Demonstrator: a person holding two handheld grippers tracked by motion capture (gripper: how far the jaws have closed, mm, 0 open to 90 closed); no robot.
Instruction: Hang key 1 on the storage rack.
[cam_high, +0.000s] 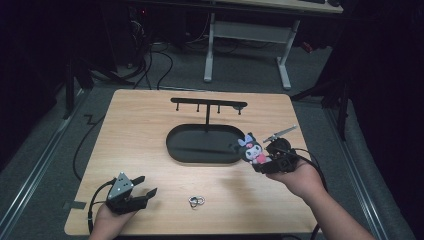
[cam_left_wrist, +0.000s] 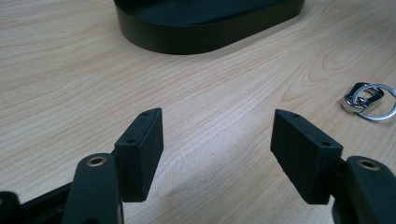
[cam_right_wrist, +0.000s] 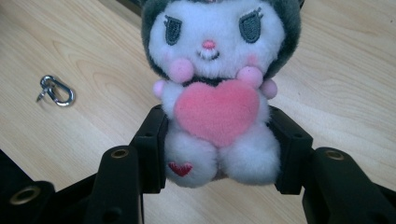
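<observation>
A small plush toy with a white face, dark hood and pink heart sits between the jaws of my right gripper, which is shut on its lower body. In the high view the plush toy is held above the table's right side, by the right end of the black oval base. My left gripper rests open near the front left edge, nothing between its fingers. A metal key ring with a clasp lies on the wood to its right, with the same key ring at the far right of the left gripper view.
A black stand with a hooked crossbar rises from a black oval base at the table's middle. The wooden table ends close behind both hands. A desk frame and cables stand on the floor beyond.
</observation>
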